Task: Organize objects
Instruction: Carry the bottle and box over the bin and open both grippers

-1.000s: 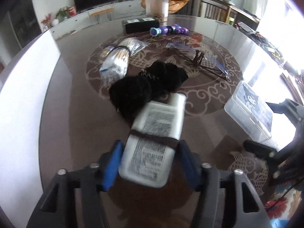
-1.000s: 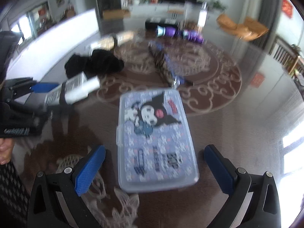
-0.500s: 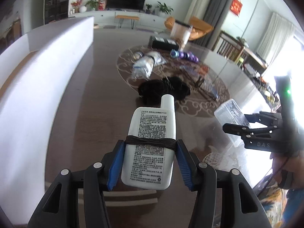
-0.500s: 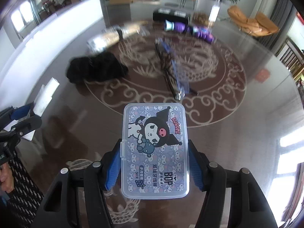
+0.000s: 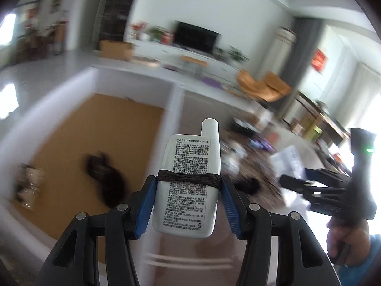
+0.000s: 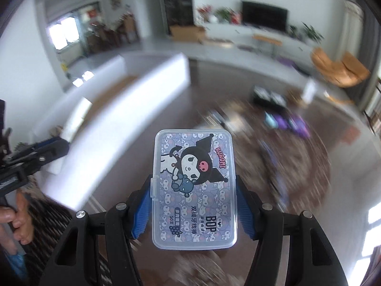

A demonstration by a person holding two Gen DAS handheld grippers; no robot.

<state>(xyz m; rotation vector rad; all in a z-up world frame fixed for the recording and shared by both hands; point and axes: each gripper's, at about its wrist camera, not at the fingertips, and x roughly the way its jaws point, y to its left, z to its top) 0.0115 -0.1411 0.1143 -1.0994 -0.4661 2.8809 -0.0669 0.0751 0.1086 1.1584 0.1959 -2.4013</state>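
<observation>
White plastic bottle (image 5: 190,157), flat and covered in small black print, cap pointing away from the camera, clamped at its lower half between the blue pads (image 5: 145,205) of the left gripper (image 5: 188,183); jaws part closed, pressing on both narrow sides of the bottle

Black elastic band (image 5: 188,178) wound round the bottle's waist, level with the tips of the jaws

Bottle held in the air, clear of the worktop (image 6: 214,95), above the white wall (image 5: 171,109) that divides a large open box from the worktop

Brown cardboard floor (image 5: 95,128) inside that box, with a dark blurred lump (image 5: 104,178) lying on it and a paler blurred bundle (image 5: 28,186) near the left wall; neither sharp enough to name

Clear plastic case (image 6: 195,190) with a cartoon figure in a black hood printed on its lid, gripped by its two long sides in the right gripper (image 6: 193,183); jaws just closed in from wide to about half open, the case between them and both blue pads tight against it

Case lifted off the worktop as well, lid facing up, latch tab on its left edge

Seen from the left wrist, the right gripper off to the right, carried by a hand (image 5: 345,236); seen from the right wrist, the left gripper at the left edge, near the white wall, held by fingers (image 6: 19,214)

Beyond the case, blurred clutter on the patterned brown worktop, among it some purple objects (image 6: 288,121)
</observation>
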